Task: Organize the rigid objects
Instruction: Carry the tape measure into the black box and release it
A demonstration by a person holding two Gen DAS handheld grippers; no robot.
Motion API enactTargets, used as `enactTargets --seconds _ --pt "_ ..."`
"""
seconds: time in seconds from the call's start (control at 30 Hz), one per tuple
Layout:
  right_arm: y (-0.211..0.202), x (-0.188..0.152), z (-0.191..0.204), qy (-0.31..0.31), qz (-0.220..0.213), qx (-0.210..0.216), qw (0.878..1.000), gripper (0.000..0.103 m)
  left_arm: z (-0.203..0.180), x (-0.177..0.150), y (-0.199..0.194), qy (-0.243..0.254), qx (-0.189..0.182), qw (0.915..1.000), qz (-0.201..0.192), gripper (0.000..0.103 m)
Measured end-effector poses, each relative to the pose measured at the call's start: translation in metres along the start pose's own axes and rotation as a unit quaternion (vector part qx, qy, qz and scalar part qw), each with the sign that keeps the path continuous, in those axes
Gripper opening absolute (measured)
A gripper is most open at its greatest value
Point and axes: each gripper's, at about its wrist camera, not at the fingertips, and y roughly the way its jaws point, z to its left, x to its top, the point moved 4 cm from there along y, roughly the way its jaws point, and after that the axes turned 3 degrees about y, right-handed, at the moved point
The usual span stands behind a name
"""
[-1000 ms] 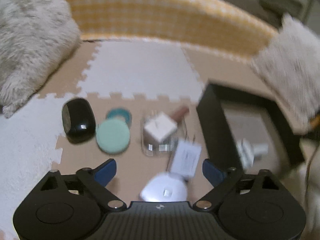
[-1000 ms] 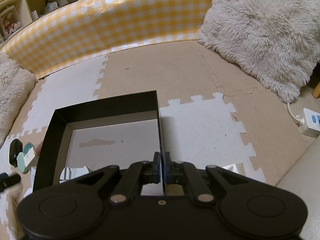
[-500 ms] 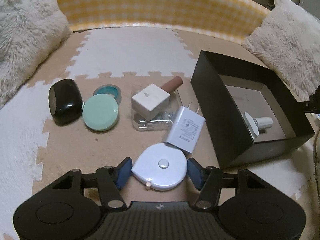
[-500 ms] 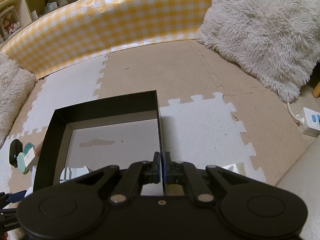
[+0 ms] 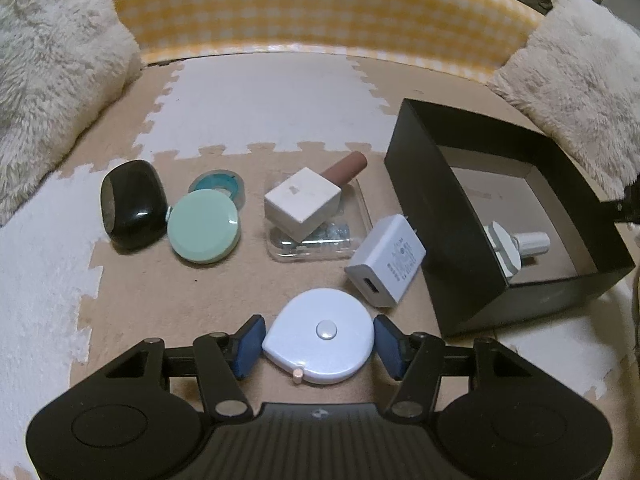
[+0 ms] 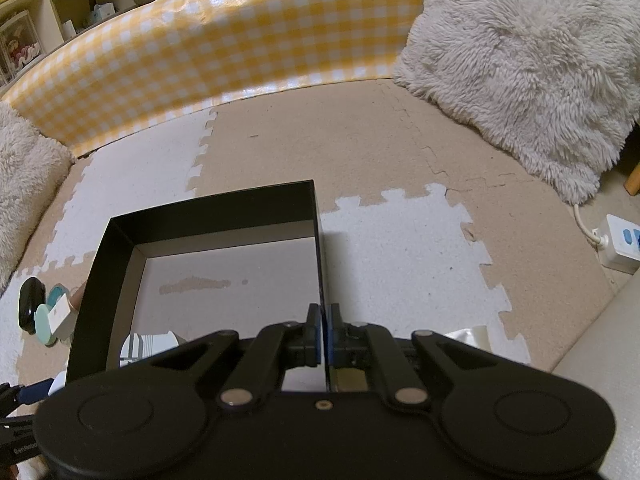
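Note:
A white round tape measure lies on the foam mat, and my left gripper is shut on it, blue pads against both its sides. Behind it lie a white USB charger, a white cube on a clear case, a brown cylinder, a mint round compact, a teal tape ring and a black rounded case. To the right stands the black box, a white plug adapter inside. My right gripper is shut on the right wall of the black box.
A yellow checked bumper closes the far side of the mat. Fluffy cushions lie at the left and right. A white power strip with its cable sits at the far right, and shelves stand behind the bumper.
My left gripper has moved in around the tape measure, and its jaws have narrowed from wide apart onto the tape measure's sides. The right gripper and the box have not moved.

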Motion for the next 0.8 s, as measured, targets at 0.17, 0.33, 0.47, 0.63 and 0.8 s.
enactTargets --seconds 0.17,0.33,0.47,0.63,0.8 --pt "0.000 0.000 0.000 0.001 0.001 0.000 1.000 0.003 0.002 0.007 -0.008 -0.014 -0.008 0.9998 -0.011 0.060" --pt "0.000 0.000 0.000 0.001 0.002 0.001 1.000 0.003 0.006 0.020 -0.024 -0.034 -0.010 0.9985 -0.041 0.059" --pt "0.000 0.000 0.000 0.002 0.002 0.001 1.000 0.003 -0.005 0.032 -0.039 -0.032 -0.030 0.9968 -0.067 0.059" --pt "0.000 0.000 0.000 0.001 0.002 0.001 1.000 0.003 -0.038 0.043 -0.052 -0.004 -0.078 0.9926 -0.093 0.059" --pt "0.000 0.001 0.000 -0.001 0.004 0.000 1.000 0.003 -0.072 0.044 -0.051 0.022 -0.116 0.9887 -0.092 0.060"
